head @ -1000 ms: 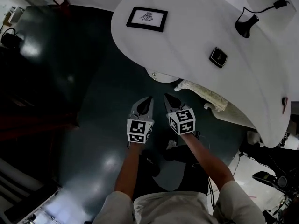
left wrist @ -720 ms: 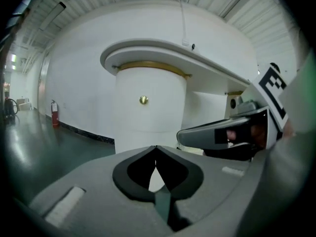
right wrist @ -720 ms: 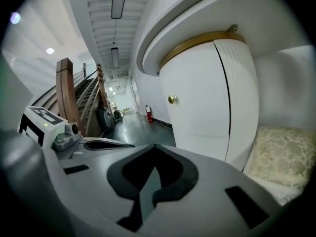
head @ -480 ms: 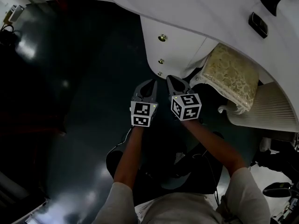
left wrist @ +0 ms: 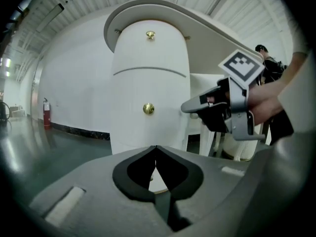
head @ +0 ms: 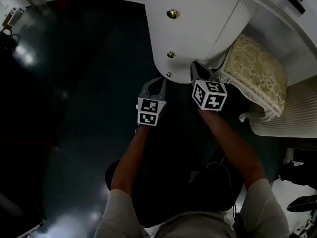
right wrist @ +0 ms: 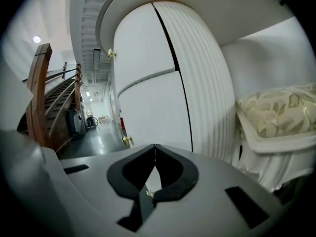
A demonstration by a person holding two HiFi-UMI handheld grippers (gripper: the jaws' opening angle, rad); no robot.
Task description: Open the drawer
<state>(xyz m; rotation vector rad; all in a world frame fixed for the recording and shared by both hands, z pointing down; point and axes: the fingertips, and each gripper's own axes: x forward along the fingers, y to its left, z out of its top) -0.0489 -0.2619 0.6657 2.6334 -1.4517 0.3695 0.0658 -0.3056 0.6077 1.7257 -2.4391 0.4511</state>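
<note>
The person's forearms reach forward from the bottom of the head view. The left gripper [head: 158, 82] and right gripper [head: 196, 67] each have jaws pressed together, holding nothing. Just beyond stands a white rounded cabinet [head: 198, 29] of stacked drawers. The lowest brass knob [head: 169, 74] sits just ahead of the left gripper's tips. A cushioned chair [head: 257, 73] stands to its right. This looks like the approach. Next, the jaws would need to spread, close around a knob, and pull outward.

Dark glossy floor [head: 69, 113] with pale light patches at left, cream patterned cushioned seat [head: 257, 73] at upper right, plain white wall [left wrist: 74, 78] with a red fire extinguisher [left wrist: 46, 113] at its foot, wooden stair rail [right wrist: 38, 93] at far left
</note>
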